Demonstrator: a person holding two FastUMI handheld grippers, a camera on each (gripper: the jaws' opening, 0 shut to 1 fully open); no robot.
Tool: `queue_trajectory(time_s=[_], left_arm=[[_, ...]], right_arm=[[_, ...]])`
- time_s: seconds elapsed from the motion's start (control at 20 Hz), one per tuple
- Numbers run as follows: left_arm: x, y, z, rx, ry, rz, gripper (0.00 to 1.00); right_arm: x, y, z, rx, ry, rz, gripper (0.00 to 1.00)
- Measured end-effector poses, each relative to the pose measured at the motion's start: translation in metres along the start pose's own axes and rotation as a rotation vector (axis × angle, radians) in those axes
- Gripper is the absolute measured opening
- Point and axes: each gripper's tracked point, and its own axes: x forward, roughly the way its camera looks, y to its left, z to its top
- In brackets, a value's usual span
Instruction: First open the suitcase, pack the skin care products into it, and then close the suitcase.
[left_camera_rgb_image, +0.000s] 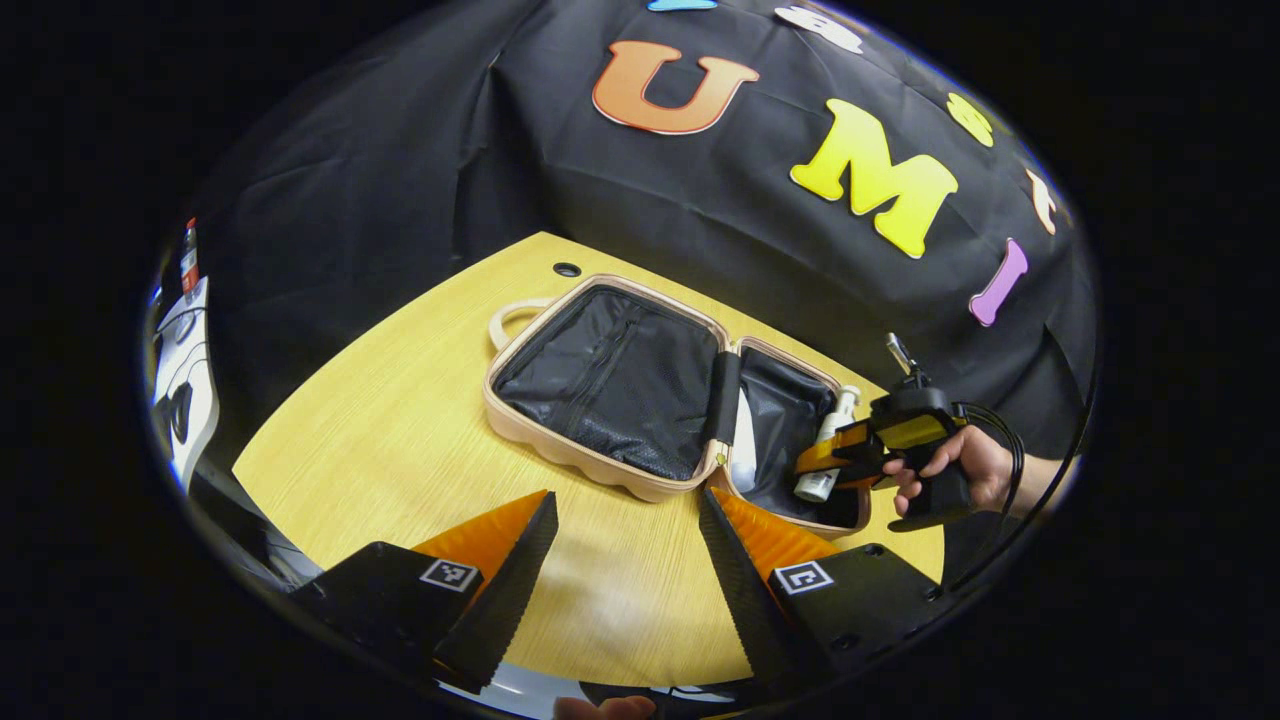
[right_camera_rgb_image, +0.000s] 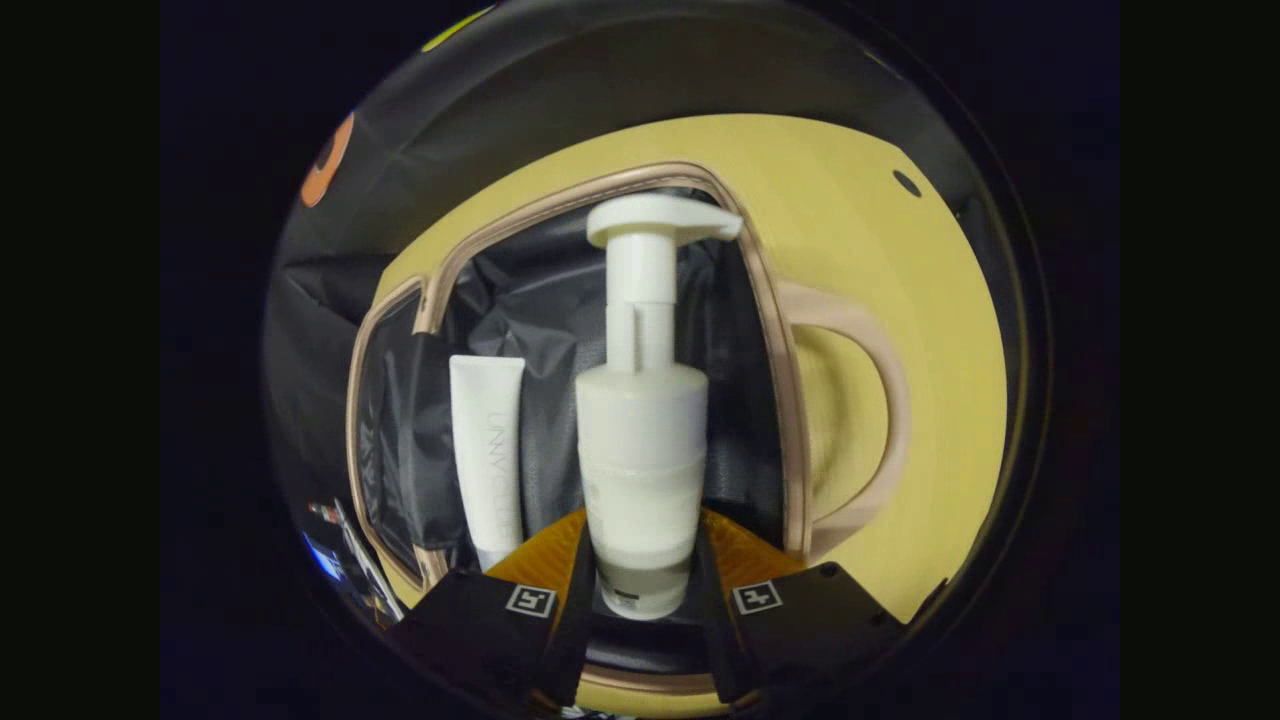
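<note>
just a light wood table (left_camera_rgb_image: 400, 440) with a small round hole (left_camera_rgb_image: 566, 269) near its far edge, some white gear (left_camera_rgb_image: 185, 390) off to the left

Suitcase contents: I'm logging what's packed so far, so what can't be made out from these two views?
- Pump bottle: its base, in the right gripper view, is hidden between the right gripper jaws.
- White tube: its lower end is cut off behind that gripper.
- Suitcase: in the left gripper view, the right compartment's floor is hidden by its near wall and the right gripper.
- Left gripper: open above the table.
</note>
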Motion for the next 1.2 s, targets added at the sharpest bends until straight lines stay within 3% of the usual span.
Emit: queue_trajectory(time_s=[0.2,0.45,0.75,0.9,0.95,1.0,1.05,1.1,1.2], left_arm=[[-0.003,-0.002,0.004,0.021,-0.014,-0.01,0.92],[-0.005,-0.006,0.006,0.031,-0.025,-0.014,0.92],[-0.004,-0.001,0.009,0.007,-0.036,-0.026,0.92],[-0.006,0.001,0.023,0.003,-0.075,-0.038,0.92],[-0.007,0.006,0.029,0.012,-0.088,-0.035,0.92],[-0.006,0.012,0.036,0.02,-0.104,-0.034,0.92],[-0.006,0.017,0.045,0.029,-0.124,-0.035,0.92],[-0.007,0.024,0.055,0.035,-0.151,-0.036,0.92],[-0.006,0.042,0.075,0.038,-0.195,-0.031,0.92]], right_arm=[[0.006,-0.003,0.001,0.005,0.014,-0.037,0.43],[0.006,-0.007,0.001,-0.025,-0.001,-0.076,0.49],[-0.02,-0.004,0.003,-0.029,-0.056,-0.059,0.56],[-0.056,-0.007,0.012,-0.071,-0.177,-0.054,0.63],[-0.071,-0.008,0.016,-0.109,-0.223,-0.05,0.59],[-0.087,-0.007,0.019,-0.144,-0.271,-0.037,0.66],[-0.103,-0.006,0.023,-0.181,-0.32,-0.024,0.6],[-0.12,-0.006,0.025,-0.216,-0.366,-0.006,0.66],[-0.154,-0.003,0.031,-0.292,-0.466,0.036,0.65]])
